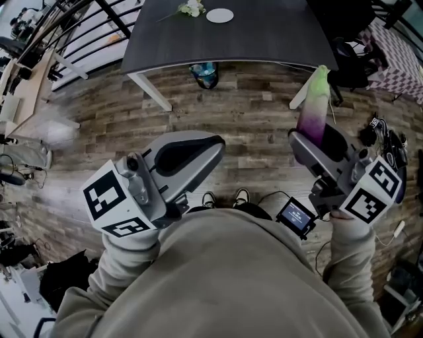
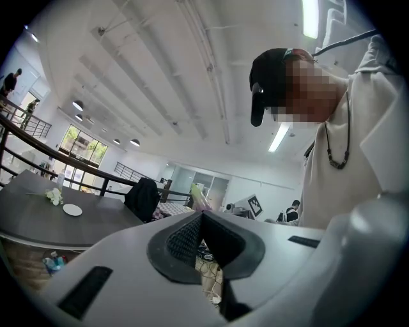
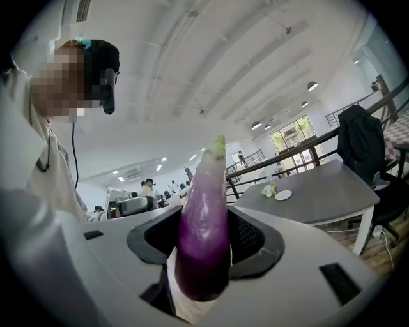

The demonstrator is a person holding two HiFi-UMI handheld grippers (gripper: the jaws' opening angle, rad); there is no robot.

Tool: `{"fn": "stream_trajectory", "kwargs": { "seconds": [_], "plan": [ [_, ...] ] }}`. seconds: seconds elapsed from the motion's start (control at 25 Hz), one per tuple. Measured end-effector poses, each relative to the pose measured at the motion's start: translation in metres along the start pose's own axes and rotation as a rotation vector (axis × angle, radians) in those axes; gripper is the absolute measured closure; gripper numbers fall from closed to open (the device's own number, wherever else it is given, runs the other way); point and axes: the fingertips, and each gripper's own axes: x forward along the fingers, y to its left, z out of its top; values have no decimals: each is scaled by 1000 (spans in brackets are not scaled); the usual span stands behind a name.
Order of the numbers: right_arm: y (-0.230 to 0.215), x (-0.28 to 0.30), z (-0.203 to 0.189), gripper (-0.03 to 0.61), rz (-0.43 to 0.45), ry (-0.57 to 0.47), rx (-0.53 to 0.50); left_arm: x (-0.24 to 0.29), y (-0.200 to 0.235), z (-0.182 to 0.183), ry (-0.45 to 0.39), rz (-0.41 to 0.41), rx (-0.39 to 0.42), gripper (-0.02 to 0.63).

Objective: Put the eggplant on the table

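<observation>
Head view: right gripper (image 1: 316,146) carries the eggplant (image 1: 314,105) upright over the wood floor (image 1: 251,119), short of the dark table (image 1: 264,39)

Left gripper view: left gripper (image 2: 202,220), jaws together, nothing between

Right gripper view alone shows both pads pressing the eggplant's purple body, its green tip projecting beyond the jaws

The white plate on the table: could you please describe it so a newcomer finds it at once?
Look at the dark grey table ahead, across the wooden floor. Near its far edge lies the white plate, round and flat, unlike the flower sprig beside it.
</observation>
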Motion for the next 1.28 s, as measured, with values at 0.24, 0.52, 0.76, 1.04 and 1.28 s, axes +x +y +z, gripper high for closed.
{"fn": "stream_trajectory", "kwargs": {
  "seconds": [0.24, 0.52, 0.76, 1.04, 1.28],
  "plan": [
    [-15, -15, 8, 356, 20, -38, 12, 18, -11, -5, 44, 7, -5, 609],
    [-32, -35, 11, 356, 12, -53, 4, 36, -14, -8, 48, 17, 6, 609],
    [-45, -53, 13, 356, -29, -92, 17, 46, -12, -10, 78, -8, 20, 609],
    [-58, -69, 19, 356, -106, -134, 9, 74, -2, 0, 59, -88, 42, 609],
    [-73, -85, 34, 356, -194, -176, 3, 106, 12, 12, 42, -176, 49, 609]
  ]
}}
